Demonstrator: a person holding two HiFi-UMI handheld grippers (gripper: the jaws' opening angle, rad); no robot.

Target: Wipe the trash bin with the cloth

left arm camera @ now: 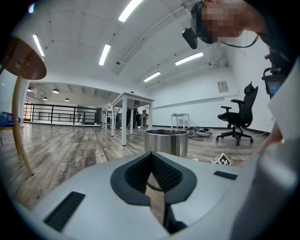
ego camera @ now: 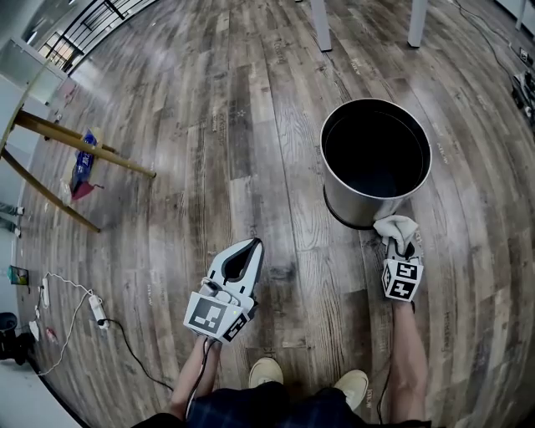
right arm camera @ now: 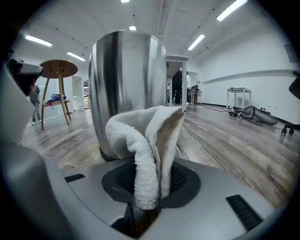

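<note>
A round steel trash bin (ego camera: 361,206) with a dark inside stands upright on the wood floor, right of centre. My right gripper (ego camera: 401,244) is low at the near side of its base, shut on a folded white cloth (ego camera: 394,226) that lies close against the bin's foot. In the right gripper view the cloth (right arm camera: 146,140) sticks up from the jaws of the right gripper (right arm camera: 149,187), with the bin wall (right arm camera: 126,79) just behind. My left gripper (ego camera: 253,245) hangs to the bin's left, shut and empty. The left gripper (left arm camera: 151,157) faces the bin (left arm camera: 166,142) from some distance.
Slanted wooden legs (ego camera: 75,142) and a blue item (ego camera: 82,163) are at the far left. A power strip with cable (ego camera: 96,311) lies on the floor at lower left. White table legs (ego camera: 322,25) stand behind the bin. The person's shoes (ego camera: 267,370) show below.
</note>
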